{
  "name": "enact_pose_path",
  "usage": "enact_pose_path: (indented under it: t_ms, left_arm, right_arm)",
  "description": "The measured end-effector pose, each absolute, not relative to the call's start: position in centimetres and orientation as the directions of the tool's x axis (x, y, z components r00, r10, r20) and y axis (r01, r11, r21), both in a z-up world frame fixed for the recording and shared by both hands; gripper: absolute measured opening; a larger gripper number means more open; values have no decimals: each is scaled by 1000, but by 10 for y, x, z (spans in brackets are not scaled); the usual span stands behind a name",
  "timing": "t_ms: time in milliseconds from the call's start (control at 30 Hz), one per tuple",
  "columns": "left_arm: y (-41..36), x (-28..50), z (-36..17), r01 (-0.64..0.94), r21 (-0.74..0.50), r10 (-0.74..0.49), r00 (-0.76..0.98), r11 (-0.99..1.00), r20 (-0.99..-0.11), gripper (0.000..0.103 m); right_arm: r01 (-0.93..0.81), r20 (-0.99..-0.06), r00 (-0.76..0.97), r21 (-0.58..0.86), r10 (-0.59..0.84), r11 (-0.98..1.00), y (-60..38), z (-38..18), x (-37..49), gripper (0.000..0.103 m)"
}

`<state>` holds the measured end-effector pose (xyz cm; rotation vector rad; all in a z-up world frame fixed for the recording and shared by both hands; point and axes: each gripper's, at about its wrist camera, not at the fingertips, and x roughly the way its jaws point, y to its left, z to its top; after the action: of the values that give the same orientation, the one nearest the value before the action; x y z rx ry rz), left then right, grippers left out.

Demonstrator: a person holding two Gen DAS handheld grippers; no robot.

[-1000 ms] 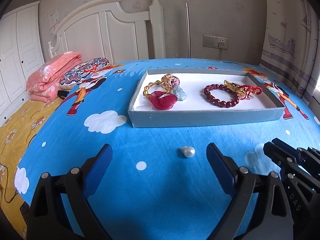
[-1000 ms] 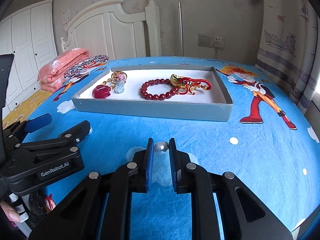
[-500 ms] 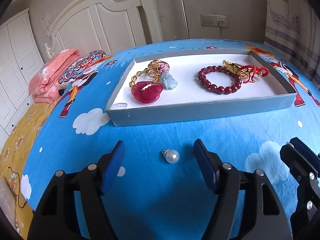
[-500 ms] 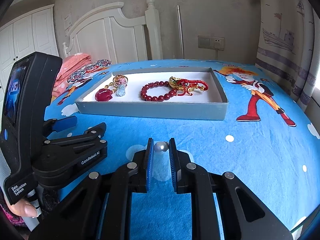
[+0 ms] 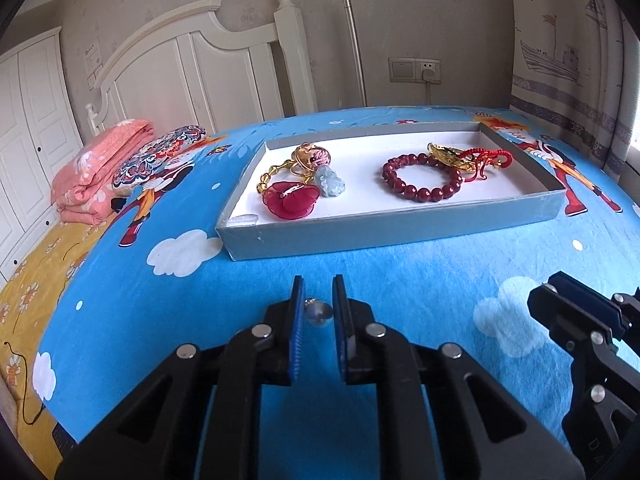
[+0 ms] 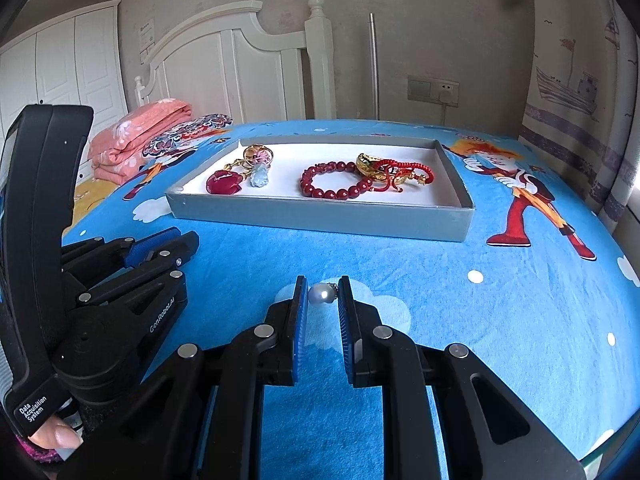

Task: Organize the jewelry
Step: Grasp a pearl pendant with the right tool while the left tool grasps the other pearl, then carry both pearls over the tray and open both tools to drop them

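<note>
Right gripper [image 5: 560, 292] cut off by frame edge (body mostly unseen), gold piece [image 6: 370, 165] under red cord [image 6: 404, 170], perhaps a bangle

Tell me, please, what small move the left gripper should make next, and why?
Probably squeeze the last bit shut: the left gripper brackets the pearl earring on the bedspread, but firm contact is unclear.

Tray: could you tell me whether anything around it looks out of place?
Yes: two pieces are outside the tray, over the bedsheet. One pearl sits pinched in the left tool, and a second pearl in the right tool. Nothing looks spilled or damaged.
</note>
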<state>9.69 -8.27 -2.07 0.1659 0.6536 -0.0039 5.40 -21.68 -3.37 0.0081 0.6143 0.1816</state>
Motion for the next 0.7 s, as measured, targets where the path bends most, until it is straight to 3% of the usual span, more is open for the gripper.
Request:
enact_pose_path:
  t_ms: [400, 700]
  left_arm:
    - [-62, 62, -12, 10, 105, 46, 854, 994, -519, 13]
    - [-60, 61, -12, 11, 102, 44, 853, 995, -521, 14]
  right_arm:
    - [-182, -544, 821, 36, 172, 983, -202, -30, 41, 16]
    - [-175, -539, 825, 41, 169, 984, -204, -28, 43, 16]
